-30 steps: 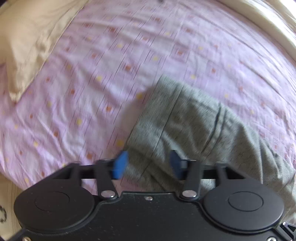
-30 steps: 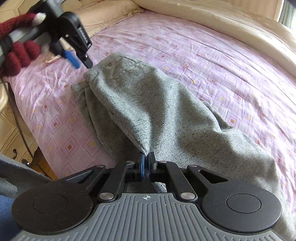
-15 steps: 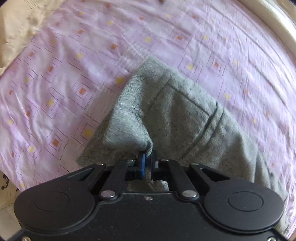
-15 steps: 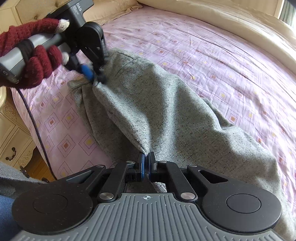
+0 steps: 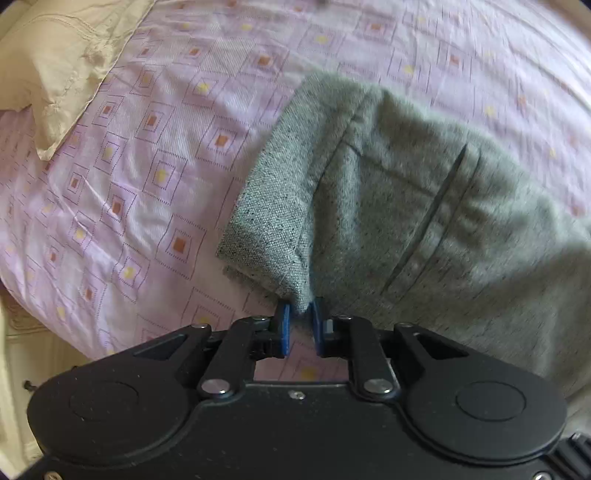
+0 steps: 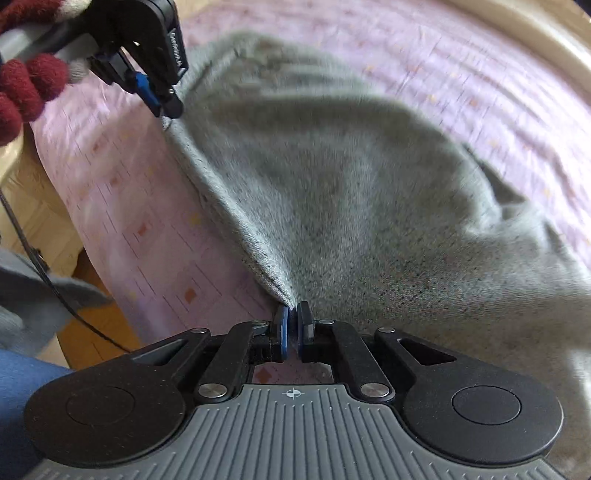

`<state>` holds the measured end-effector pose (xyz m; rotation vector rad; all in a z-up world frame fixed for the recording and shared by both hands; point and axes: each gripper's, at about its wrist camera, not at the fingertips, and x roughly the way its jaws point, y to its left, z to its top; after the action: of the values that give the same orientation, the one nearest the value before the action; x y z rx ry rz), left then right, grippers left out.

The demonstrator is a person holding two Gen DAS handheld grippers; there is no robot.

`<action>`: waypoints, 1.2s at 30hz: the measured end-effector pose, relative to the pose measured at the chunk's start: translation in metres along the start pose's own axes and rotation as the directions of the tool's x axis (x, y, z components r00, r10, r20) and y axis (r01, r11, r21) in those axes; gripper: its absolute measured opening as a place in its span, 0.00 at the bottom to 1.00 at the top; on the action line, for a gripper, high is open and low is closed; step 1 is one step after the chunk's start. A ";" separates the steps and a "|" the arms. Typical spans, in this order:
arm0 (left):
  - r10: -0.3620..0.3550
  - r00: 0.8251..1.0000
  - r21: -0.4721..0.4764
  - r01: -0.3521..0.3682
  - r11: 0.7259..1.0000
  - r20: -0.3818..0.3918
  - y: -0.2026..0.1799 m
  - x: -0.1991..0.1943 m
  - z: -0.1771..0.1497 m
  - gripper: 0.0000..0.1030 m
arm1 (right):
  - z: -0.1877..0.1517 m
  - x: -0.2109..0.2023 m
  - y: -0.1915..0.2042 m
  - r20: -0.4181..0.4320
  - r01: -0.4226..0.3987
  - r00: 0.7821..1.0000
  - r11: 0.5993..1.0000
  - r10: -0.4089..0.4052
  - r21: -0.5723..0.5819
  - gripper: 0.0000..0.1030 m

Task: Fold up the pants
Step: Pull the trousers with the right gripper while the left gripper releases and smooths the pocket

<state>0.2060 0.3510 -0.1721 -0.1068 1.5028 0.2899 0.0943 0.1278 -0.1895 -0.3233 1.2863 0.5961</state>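
Note:
Grey speckled pants (image 5: pixel 406 206) lie on a pink patterned bedsheet (image 5: pixel 147 177). My left gripper (image 5: pixel 300 314) is shut on the waistband corner of the pants and holds it just above the sheet. My right gripper (image 6: pixel 292 314) is shut on the near edge of the pants (image 6: pixel 351 206), and the cloth stretches taut between the two. The left gripper (image 6: pixel 157 99) shows in the right wrist view at the upper left, held by a red-gloved hand (image 6: pixel 26 85). A back pocket seam (image 5: pixel 436 206) faces up.
A beige pillow (image 5: pixel 62 62) lies at the upper left of the bed. A cream bolster or bed edge (image 6: pixel 524 33) runs along the far side. The bed's near edge drops to a wooden floor (image 6: pixel 96 321), with a black cable (image 6: pixel 40 266) hanging there.
The left gripper closed on the waistband corner and lifted it. Both grippers now pull the pants up and taut; the right view is motion-blurred.

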 end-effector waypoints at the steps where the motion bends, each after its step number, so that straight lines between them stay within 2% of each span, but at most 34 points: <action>1: 0.002 1.000 0.008 -0.003 1.000 0.011 0.000 -0.009 -0.001 0.25 | 0.002 -0.001 -0.002 -0.006 -0.005 1.000 1.000 0.005 0.012 0.06; 3: 0.019 0.998 0.050 -0.022 0.999 0.055 -0.004 -0.039 -0.003 0.23 | 0.004 -0.017 -0.011 0.027 -0.024 0.999 0.998 0.022 0.052 0.06; 6: -0.002 0.984 0.124 -0.021 0.992 0.179 -0.020 -0.085 -0.001 0.22 | 0.006 -0.049 -0.030 0.109 -0.047 0.993 0.994 0.036 0.100 0.17; 9: -0.053 0.966 0.200 0.001 0.980 0.254 -0.052 -0.099 0.012 0.34 | 0.014 -0.073 -0.056 0.196 -0.043 0.981 0.985 0.010 0.165 0.19; 14: -0.069 0.970 0.284 0.001 0.959 0.231 -0.099 -0.066 0.030 0.36 | 0.047 -0.069 -0.114 0.240 -0.020 0.969 0.950 -0.059 0.312 0.19; 17: -0.028 0.978 0.325 -0.042 0.945 0.206 -0.102 -0.037 0.023 0.37 | 0.066 -0.051 -0.141 0.229 -0.003 0.970 0.939 -0.081 0.345 0.20; 20: 0.046 0.990 0.340 -0.090 0.936 0.136 -0.086 -0.005 0.006 0.40 | 0.083 -0.029 -0.157 0.205 0.002 0.976 0.943 -0.074 0.333 0.21; 21: 0.035 0.990 0.349 -0.081 0.934 0.136 -0.078 0.000 -0.002 0.41 | 0.090 -0.022 -0.158 0.197 -0.002 0.978 0.946 -0.065 0.325 0.22; 22: 0.020 0.985 0.362 -0.081 0.929 0.169 -0.074 -0.002 -0.009 0.45 | 0.096 -0.014 -0.159 0.190 -0.012 0.980 0.949 -0.051 0.316 0.25; 24: 0.036 0.980 0.403 -0.114 0.908 0.196 -0.073 -0.005 -0.017 0.47 | 0.104 -0.001 -0.161 0.174 -0.030 0.984 0.953 -0.024 0.301 0.27; 30: 0.027 0.981 0.358 -0.096 0.929 0.192 -0.068 -0.006 -0.017 0.47 | 0.110 0.026 -0.152 0.085 -0.071 0.995 0.955 0.048 0.287 0.27; 31: 0.026 0.981 0.356 -0.095 0.930 0.195 -0.068 -0.006 -0.016 0.47 | 0.107 0.023 -0.147 0.093 -0.087 0.994 0.958 0.064 0.275 0.20; 32: 0.023 0.980 0.357 -0.095 0.929 0.200 -0.067 -0.006 -0.016 0.47 | 0.103 0.017 -0.140 0.107 -0.090 0.992 0.964 0.065 0.251 0.07; 34: 0.016 0.977 0.367 -0.095 0.925 0.213 -0.066 -0.007 -0.018 0.47 | 0.093 0.005 -0.125 0.129 -0.089 0.990 0.974 0.063 0.209 0.05; 36: 0.007 0.969 0.377 -0.103 0.921 0.248 -0.066 -0.015 -0.018 0.47 | 0.085 -0.006 -0.118 0.155 -0.106 0.985 0.971 0.074 0.212 0.04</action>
<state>0.2049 0.2811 -0.1657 0.2806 1.2941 0.0423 0.2292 0.0769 -0.1726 -0.0370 1.2166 0.5384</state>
